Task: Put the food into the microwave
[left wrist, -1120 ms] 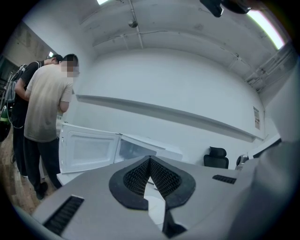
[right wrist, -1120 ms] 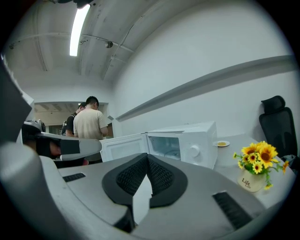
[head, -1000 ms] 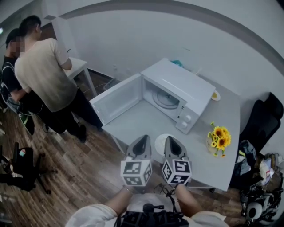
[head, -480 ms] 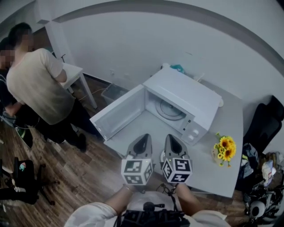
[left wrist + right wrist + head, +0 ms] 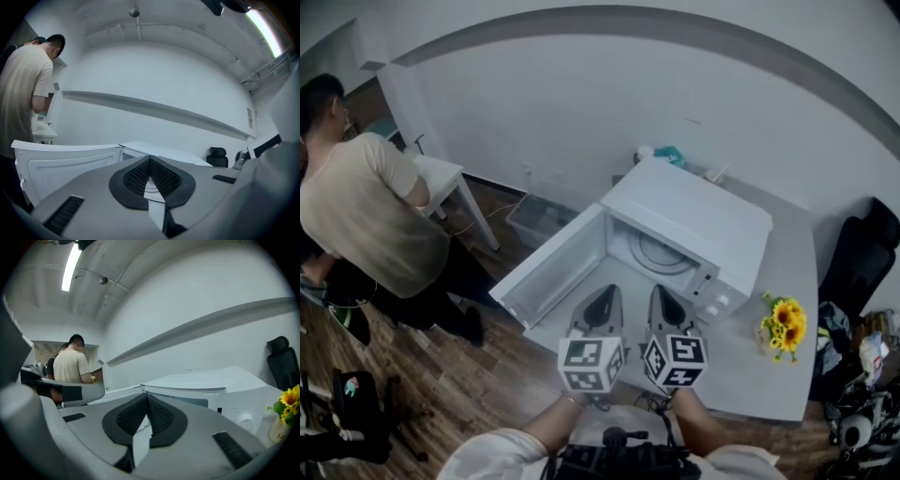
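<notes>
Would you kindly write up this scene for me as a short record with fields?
Microwave: white, on the grey table
Door: swung wide open to the left
Turntable: visible inside, nothing seen on it
Left hand-held gripper: shut, in front of the opening
Right hand-held gripper: shut, right beside the left one
Food: none clearly visible in any view
Sunflowers: in a vase, right of the microwave
Bystander: beige shirt, far left, back turned
</notes>
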Demonstrator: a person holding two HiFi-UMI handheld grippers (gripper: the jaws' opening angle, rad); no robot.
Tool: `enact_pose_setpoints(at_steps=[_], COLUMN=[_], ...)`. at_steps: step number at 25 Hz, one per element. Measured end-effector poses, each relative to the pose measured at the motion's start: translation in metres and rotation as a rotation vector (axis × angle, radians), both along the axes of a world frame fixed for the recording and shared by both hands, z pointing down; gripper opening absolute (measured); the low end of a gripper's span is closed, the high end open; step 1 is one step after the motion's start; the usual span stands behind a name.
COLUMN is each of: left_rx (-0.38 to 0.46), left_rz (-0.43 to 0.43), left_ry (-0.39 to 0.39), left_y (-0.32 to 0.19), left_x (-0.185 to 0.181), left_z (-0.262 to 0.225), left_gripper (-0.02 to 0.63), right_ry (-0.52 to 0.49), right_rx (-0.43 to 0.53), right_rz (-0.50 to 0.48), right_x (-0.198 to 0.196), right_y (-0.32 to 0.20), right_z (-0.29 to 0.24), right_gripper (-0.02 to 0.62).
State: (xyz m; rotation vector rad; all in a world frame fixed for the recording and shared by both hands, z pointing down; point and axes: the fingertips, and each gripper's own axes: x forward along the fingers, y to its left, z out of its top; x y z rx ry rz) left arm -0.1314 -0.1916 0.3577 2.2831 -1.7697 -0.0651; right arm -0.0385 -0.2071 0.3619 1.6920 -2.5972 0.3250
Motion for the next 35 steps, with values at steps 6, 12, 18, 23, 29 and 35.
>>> enact_pose_setpoints(at_steps=[6,12,18,23,29,35], left_rx=[-0.009,-0.059,-0.09,-0.107,-0.143,-0.197], left_rz=[0.062,0.098,0.109,0.114,0.171,0.191], left_ry=[-0.014,0.005,0.0,-0.007,0.04,0.034], left_y=[-0.022,-0.034,-0.037,-0.036,-0.03,-0.03], left_x=[0.0,0.013,0.026,0.033,0.055,0.074], left_z=[0.006,0.025,0.035,0.044,0.062,0.083], left_gripper=[0.009,0.009,0.009,0.009,0.011,0.066], right_ry=[-0.013,-0.002,0.007,-0.019,0.007,-0.011], right_rx=[-0.006,-0.035,-0.052,-0.058,-0.092,-0.136], right_rz=[0.065,0.087,0.078,0.049,0.065,0.059], right_x=[0.0,0.007,0.013,0.017,0.032,0.044], right_y=[-0.017,-0.022,-0.026,-0.021,-0.018,-0.017], right_z=[0.002,0.014,0.02,0.025,0.042,0.061], right_gripper=[0.017,0.017,0.017,0.017,0.028,0.114])
